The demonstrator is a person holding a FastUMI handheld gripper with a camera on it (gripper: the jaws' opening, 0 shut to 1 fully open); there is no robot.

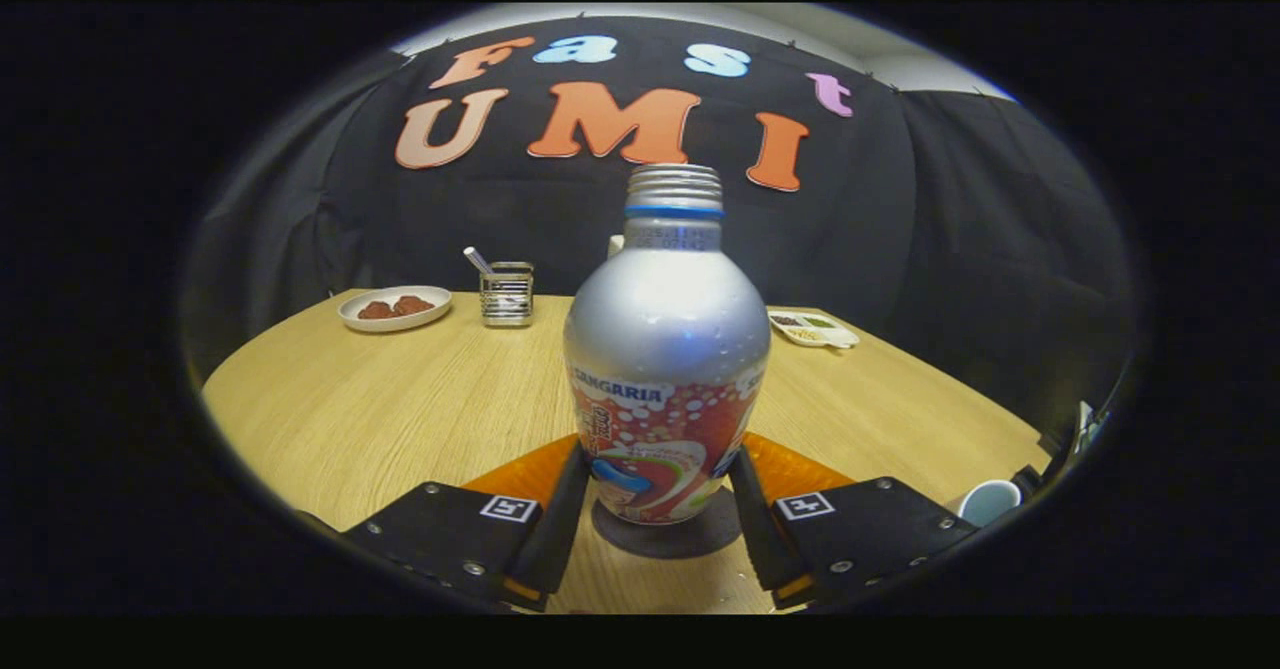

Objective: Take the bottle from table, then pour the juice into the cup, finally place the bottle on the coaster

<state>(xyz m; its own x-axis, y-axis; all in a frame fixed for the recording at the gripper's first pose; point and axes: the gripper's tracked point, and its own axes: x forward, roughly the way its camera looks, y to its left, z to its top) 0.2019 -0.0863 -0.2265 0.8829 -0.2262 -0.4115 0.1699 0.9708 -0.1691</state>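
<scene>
Seen from the gripper view, the bottle [667, 349] stands upright on a dark round coaster [668, 536] on the wooden desk [400, 399], right between the two fingers of the hand-held gripper [660, 509]. Its threaded neck is bare, with no cap on it, which fits a bottle already opened for pouring. The fingers sit hard against the bottle's lower sides, though the curve of the lens makes it hard to say whether both are pressing or have just let go; the hold looks closed on the bottle or very nearly so. The cup [990, 501] stands well off to the right of the fingers, near the desk's edge, and its contents cannot be made out. Since the bottle rests on the coaster, the last step, setting it down, appears to be in hand or finished. The next move would call for spreading the fingers evenly and drawing straight back, so that neither side drags the tall bottle and tips it. Beyond the bottle lie a plate [395, 307] with brownish pieces, a wire holder [506, 294] and a small divided dish [815, 329]. The bottle's label reads "SANGARIA" on a white band; a printed code runs round the neck, too fine to read.
</scene>
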